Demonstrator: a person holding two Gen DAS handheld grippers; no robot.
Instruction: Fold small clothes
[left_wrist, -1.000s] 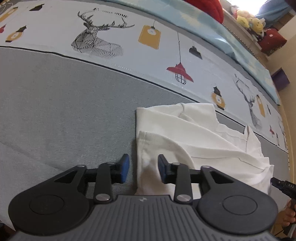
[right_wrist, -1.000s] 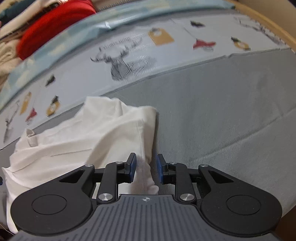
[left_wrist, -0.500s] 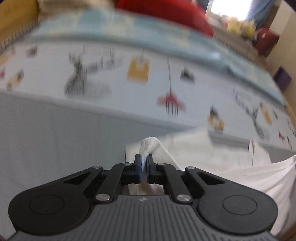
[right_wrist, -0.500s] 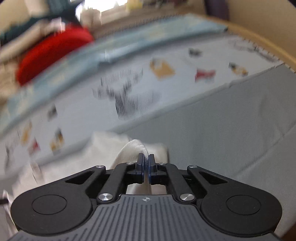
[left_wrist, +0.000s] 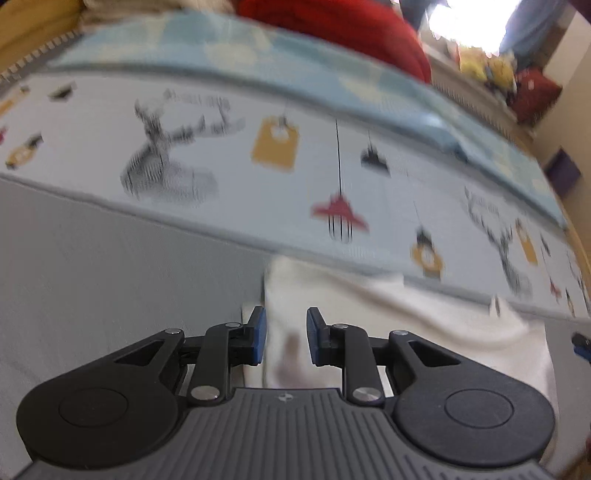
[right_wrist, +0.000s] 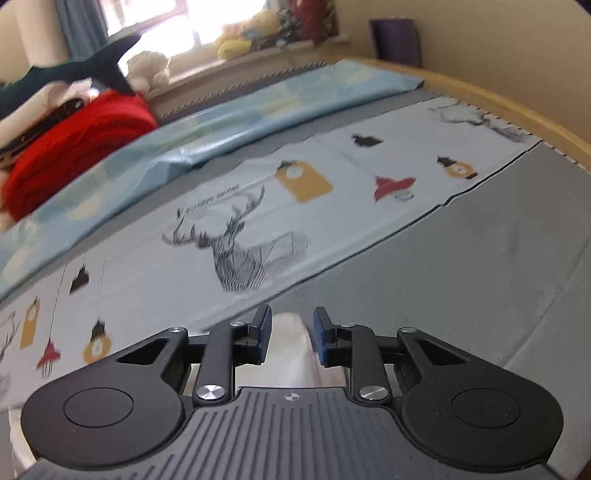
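Jaws of the left gripper (left_wrist: 282, 334) are spreading apart, with the white garment (left_wrist: 406, 317) lying between and beyond them, not pinched. Those of the right gripper (right_wrist: 291, 332) are likewise opening, a fold of the same white cloth showing in their gap without being pressed. Ahead of both sets lies the grey bed sheet (right_wrist: 461, 266) and a deer-print cover (right_wrist: 240, 254).

White garment (left_wrist: 424, 321), rumpled, on grey bedspread (left_wrist: 110, 266)
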